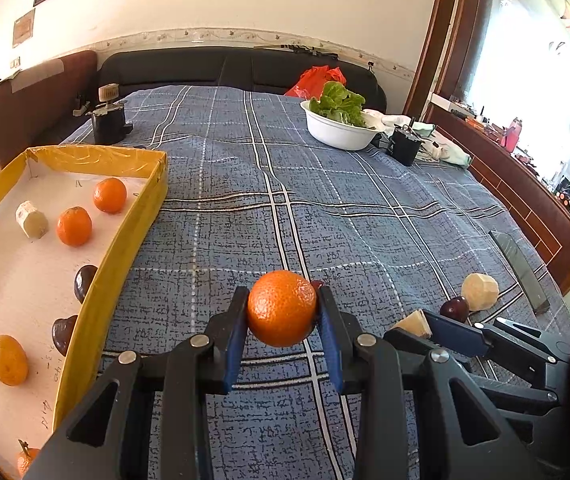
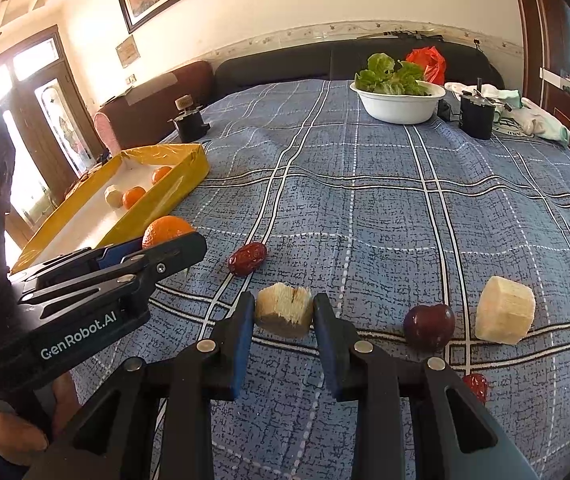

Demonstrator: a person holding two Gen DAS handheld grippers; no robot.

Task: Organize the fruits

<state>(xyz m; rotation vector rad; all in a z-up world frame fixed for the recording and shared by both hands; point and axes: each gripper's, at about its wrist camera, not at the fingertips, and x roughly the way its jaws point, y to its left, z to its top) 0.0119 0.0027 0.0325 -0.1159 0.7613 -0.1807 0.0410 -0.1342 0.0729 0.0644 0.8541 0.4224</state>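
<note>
An orange (image 1: 282,308) is squeezed between the pads of the left gripper (image 1: 283,312), just beside the yellow tray (image 1: 125,264) on the blue checked cloth (image 1: 325,200). A pale cut chunk (image 2: 283,310) is pinched by the right gripper (image 2: 283,314), near a red date (image 2: 247,258).

- The left gripper (image 1: 283,312) points forward and down, its two blue-padded fingers (image 1: 233,340) clamped on the sides of an orange (image 1: 283,308).
- The right gripper (image 2: 283,312) tilts down at much the same slant, just to the right of the left one, its fingers (image 2: 243,340) pressed against a pale cut chunk (image 2: 283,310).
- A hand (image 2: 13,432) wraps the left gripper's handle from below, at the lower left of the right wrist view.
</note>
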